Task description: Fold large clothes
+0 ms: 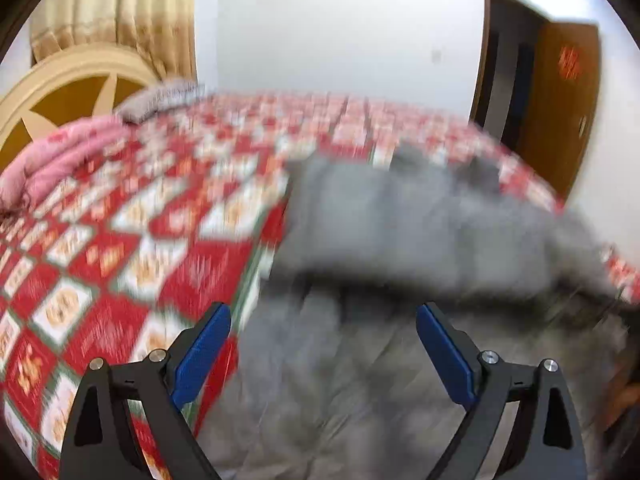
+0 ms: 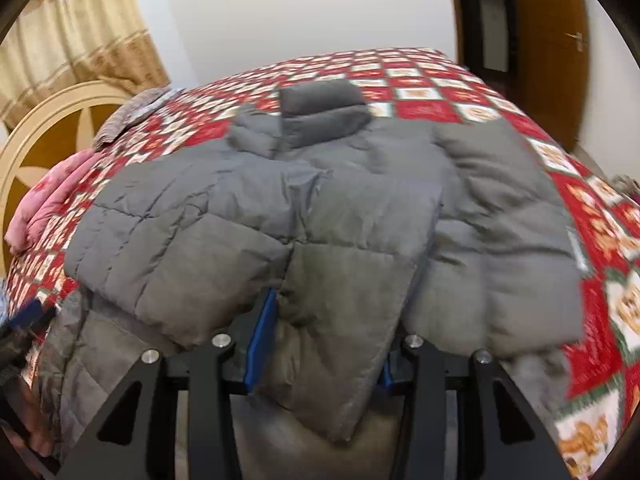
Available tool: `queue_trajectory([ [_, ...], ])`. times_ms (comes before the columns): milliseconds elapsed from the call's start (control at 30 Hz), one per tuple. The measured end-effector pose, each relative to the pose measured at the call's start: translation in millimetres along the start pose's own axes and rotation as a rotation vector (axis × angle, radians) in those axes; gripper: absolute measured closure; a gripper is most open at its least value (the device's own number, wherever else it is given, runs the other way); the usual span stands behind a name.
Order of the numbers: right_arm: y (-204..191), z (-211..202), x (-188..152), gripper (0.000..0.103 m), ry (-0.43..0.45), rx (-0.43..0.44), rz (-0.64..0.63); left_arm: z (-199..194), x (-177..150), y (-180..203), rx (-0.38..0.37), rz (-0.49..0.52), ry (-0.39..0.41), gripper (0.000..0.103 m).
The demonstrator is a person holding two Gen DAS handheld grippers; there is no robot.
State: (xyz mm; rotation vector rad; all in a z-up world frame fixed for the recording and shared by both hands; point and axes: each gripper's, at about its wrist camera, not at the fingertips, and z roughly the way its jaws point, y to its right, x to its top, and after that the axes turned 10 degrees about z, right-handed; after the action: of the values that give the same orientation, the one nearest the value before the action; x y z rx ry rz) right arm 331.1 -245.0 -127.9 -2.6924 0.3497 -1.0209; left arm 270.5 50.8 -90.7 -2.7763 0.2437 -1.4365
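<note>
Grey puffer jacket (image 2: 304, 208) spread across red patchwork bed (image 2: 420, 88), collar toward top centre of right wrist frame, sleeves folded over the body. Right gripper (image 2: 320, 340) at bottom centre: blue fingers (image 2: 262, 340) on either side of a jacket fold, apparently clamped on it. Left gripper (image 1: 323, 344) at bottom of its blurred frame: fingers wide apart, nothing between them, above jacket hem. Pink quilt (image 1: 60, 160) at left edge.

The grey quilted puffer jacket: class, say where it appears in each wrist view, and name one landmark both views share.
Left wrist: grey quilted puffer jacket, blurred, centre-right to bottom.
Right wrist: jacket spread across the centre.
Shared landmark: brown wooden door, upper right.
</note>
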Motion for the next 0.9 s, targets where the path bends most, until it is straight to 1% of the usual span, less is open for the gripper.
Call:
queue_trajectory([
  [33, -4.3, 5.8, 1.6, 0.056, -0.01, 0.007, -0.006, 1.4, 6.3, 3.3, 0.017, 0.009, 0.008, 0.009],
  [67, -8.3, 10.0, 2.4, 0.055, -0.015, 0.013, -0.012, 8.3, 10.8, 6.7, 0.031, 0.024, -0.012, 0.009],
  [100, -10.5, 12.0, 2.5, 0.055, -0.014, 0.014, -0.018, 26.0, 13.0, 10.4, 0.047, 0.042, -0.076, 0.009],
  [133, -10.7, 11.9, 1.7, 0.055, -0.014, 0.014, -0.023, 40.7, 11.3, 9.9, 0.063, 0.039, -0.125, 0.009],
  [167, -9.9, 10.6, 0.4, 0.052, -0.017, 0.013, -0.026, 52.7, 8.4, 6.9, 0.081, 0.026, -0.163, 0.009],
  [200, -7.2, 8.9, -0.5, 0.047, -0.03, 0.018, -0.029, 67.4, 1.8, -0.1, 0.108, 0.005, -0.203, 0.009],
  [233, -3.5, 5.8, -1.6, 0.033, -0.04, 0.016, -0.034, 78.8, -4.8, -9.6, 0.16, -0.012, -0.234, 0.009],
  [267, 1.2, 0.9, -3.2, 0.028, -0.038, 0.006, -0.039, 88.1, -12.0, -24.2, 0.24, -0.047, -0.277, 0.009],
  [300, 6.2, -6.0, -4.5, 0.028, -0.027, -0.004, -0.043, 93.4, -21.5, -54.0, 0.207, -0.189, -0.321, 0.007],
  [333, 12.4, -14.0, -5.4, 0.027, -0.011, -0.019, -0.044, 88.0, -26.2, -73.2, 0.129, -0.307, -0.298, 0.007],
  [367, 19.7, -23.9, -5.8, 0.028, 0.01, -0.044, -0.041, 79.7, -26.8, -84.4, 0.088, -0.364, -0.261, 0.007],
  [400, 27.3, -36.8, -5.2, 0.028, 0.044, -0.073, -0.035, 70.0, -25.5, -93.6, 0.065, -0.395, -0.253, 0.007],
  [433, 30.1, -44.9, -3.7, 0.028, 0.069, -0.083, -0.03, 61.2, -22.4, -98.9, 0.074, -0.393, -0.275, 0.007],
  [467, 32.6, -57.4, -0.7, 0.033, 0.11, -0.084, -0.021, 53.3, -19.1, -101.3, 0.071, -0.388, -0.271, 0.007],
  [500, 32.1, -67.4, 3.5, 0.038, 0.143, -0.069, -0.012, 39.6, -11.6, -104.4, 0.055, -0.388, -0.229, 0.007],
  [533, 29.4, -73.2, 7.6, 0.047, 0.161, -0.049, -0.005, 31.8, -3.7, -102.9, 0.051, -0.389, -0.197, 0.007],
  [567, 24.5, -78.9, 14.6, 0.05, 0.177, -0.012, 0.007, 25.4, 7.8, -100.2, 0.052, -0.383, -0.16, 0.007],
  [600, 20.2, -80.5, 20.2, 0.05, 0.183, 0.02, 0.018, 21.3, 26.2, -94.4, 0.058, -0.353, -0.119, 0.007],
  [633, 12.9, -78.9, 27.2, 0.05, 0.175, 0.072, 0.033, 22.5, 39.9, -87.8, 0.059, -0.323, -0.093, 0.007],
  [700, 0.3, -64.4, 36.0, 0.05, 0.133, 0.126, 0.055, 31.1, 68.0, -67.3, 0.073, -0.249, -0.06, 0.007],
  [733, -5.0, -55.5, 36.9, 0.05, 0.116, 0.109, 0.058, 40.9, 83.5, -51.9, 0.074, -0.187, -0.055, 0.007],
  [767, -8.9, -45.7, 36.5, 0.05, 0.102, 0.074, 0.058, 52.7, 94.9, -39.1, 0.063, -0.121, -0.05, 0.007],
  [800, -11.3, -34.4, 34.6, 0.05, 0.084, 0.028, 0.065, 65.6, 101.7, -26.4, 0.068, -0.061, -0.053, 0.007],
  [833, -10.4, -23.4, 32.2, 0.05, 0.061, 0.005, 0.084, 78.3, 103.8, -23.2, 0.103, -0.036, -0.065, 0.007],
  [867, -8.6, -10.8, 28.6, 0.05, 0.034, 0.01, 0.114, 89.3, 101.6, -15.5, 0.153, -0.02, -0.082, 0.007],
  [900, -6.9, -3.0, 25.0, 0.05, 0.018, 0.022, 0.131, 107.4, 96.0, -12.1, 0.181, -0.01, -0.107, 0.007],
])
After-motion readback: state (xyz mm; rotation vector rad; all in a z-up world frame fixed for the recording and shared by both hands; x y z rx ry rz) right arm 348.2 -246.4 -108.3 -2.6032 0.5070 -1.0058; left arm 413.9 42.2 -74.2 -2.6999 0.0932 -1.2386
